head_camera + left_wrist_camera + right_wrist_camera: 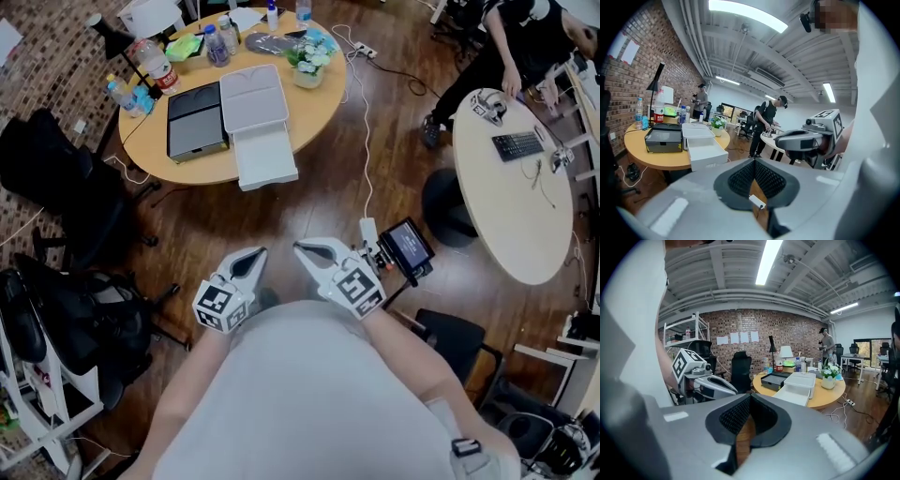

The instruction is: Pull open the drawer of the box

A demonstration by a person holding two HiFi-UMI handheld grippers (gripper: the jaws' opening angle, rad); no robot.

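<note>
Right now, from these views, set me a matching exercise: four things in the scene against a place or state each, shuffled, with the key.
1 drawer
2 dark box
3 potted plant
4 right gripper

A shut, empty
B left of the white box, head view
C pulled out over the table edge
D right of the white box, head view

Pairs: 1-C, 2-B, 3-D, 4-A

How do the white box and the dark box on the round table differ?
The white box is pale; the dark box is black and grey. The white box's drawer stands pulled out past the table's edge; nothing sticks out of the dark box. The white box takes up more room than the dark box. Both are flat, rectangular and lie side by side.
</note>
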